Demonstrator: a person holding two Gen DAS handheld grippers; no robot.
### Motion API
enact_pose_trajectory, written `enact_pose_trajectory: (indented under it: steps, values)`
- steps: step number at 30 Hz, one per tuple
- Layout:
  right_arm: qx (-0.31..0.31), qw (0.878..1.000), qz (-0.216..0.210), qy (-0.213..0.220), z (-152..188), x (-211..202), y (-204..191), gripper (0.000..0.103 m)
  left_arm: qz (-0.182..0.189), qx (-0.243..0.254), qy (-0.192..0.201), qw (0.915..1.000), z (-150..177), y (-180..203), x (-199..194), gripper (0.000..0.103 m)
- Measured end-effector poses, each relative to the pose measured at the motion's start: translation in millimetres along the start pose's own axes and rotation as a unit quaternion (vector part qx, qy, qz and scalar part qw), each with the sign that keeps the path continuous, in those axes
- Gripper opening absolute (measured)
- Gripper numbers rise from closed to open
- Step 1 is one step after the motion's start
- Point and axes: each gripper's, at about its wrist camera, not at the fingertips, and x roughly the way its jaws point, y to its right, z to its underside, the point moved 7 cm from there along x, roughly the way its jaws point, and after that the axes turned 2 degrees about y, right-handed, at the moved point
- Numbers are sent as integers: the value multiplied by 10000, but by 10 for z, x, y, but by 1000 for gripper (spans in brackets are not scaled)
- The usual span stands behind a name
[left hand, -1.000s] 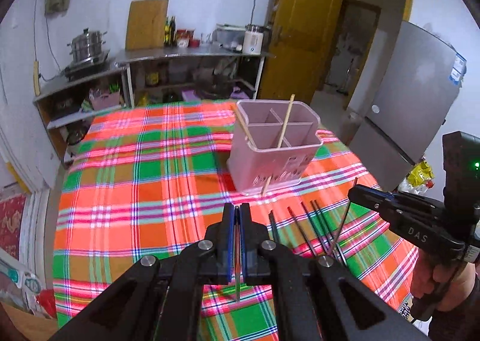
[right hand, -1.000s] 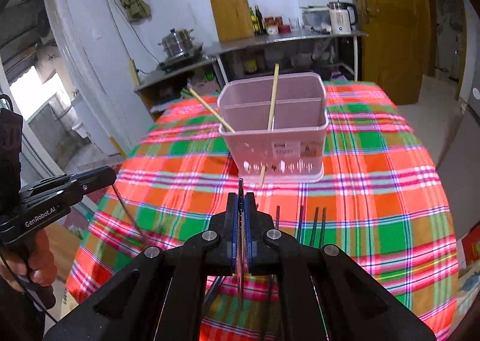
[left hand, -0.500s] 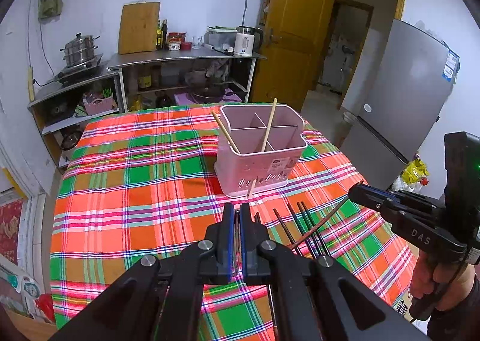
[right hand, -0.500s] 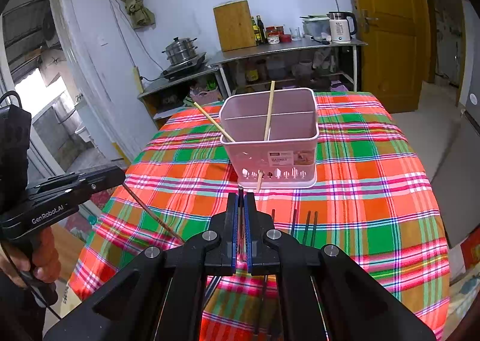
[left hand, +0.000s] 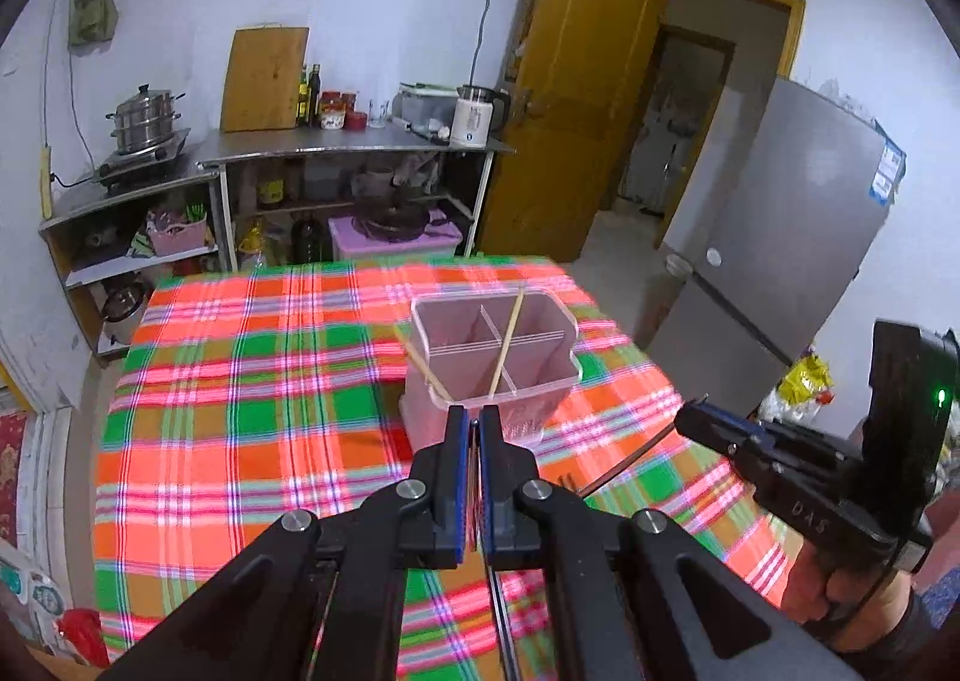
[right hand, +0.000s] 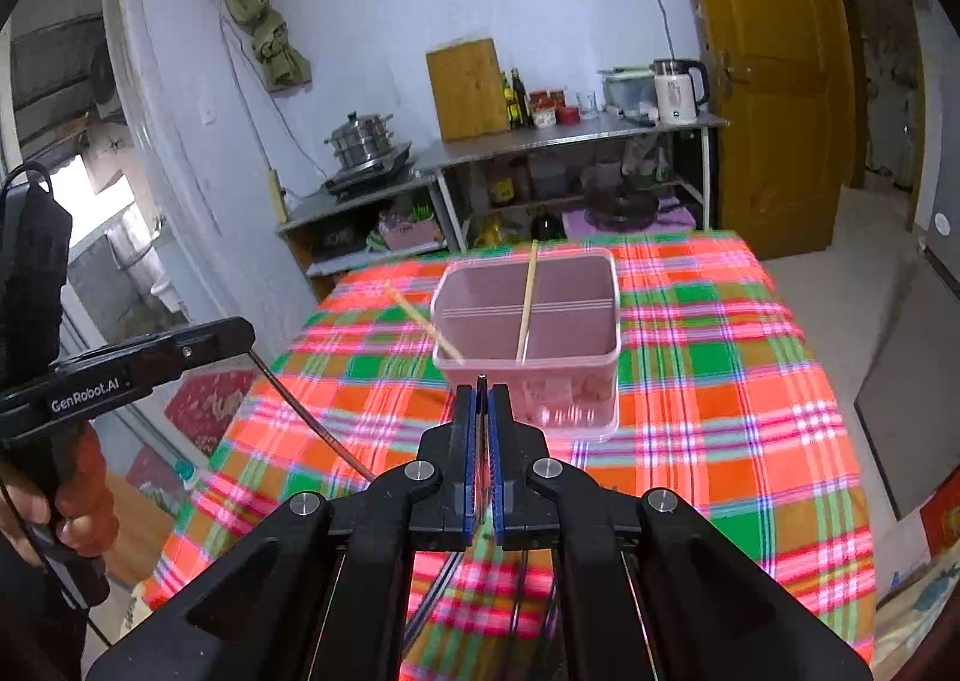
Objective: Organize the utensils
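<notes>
On the desk (left hand: 252,441), under its plaid cloth: one pink divided caddy (left hand: 495,363), already holding two pale chopsticks (left hand: 507,342) leaning in its compartments. Left tongs (left hand: 472,429): I am pinching one dark chopstick (right hand: 312,417) near its end, so it is hanging free of the cloth. Right tongs (right hand: 482,387): I am pinching a second dark chopstick (left hand: 624,459) likewise. Both tongs are pointing at the caddy, seemingly for dropping in. Remaining dark chopsticks (right hand: 522,573) are lying nearer me, mostly hidden.
</notes>
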Motion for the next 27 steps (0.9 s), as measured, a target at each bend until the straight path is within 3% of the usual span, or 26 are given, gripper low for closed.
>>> enact_pose_trajectory:
  steps: [15, 27]
  values:
    - [29, 9970, -18, 773, -926, 86, 29, 3, 43, -27, 608, 9981, -983, 84, 240, 3]
    - [118, 9984, -56, 548, -799, 756, 137, 3, -67, -97, 327, 9994, -895, -132, 934, 3]
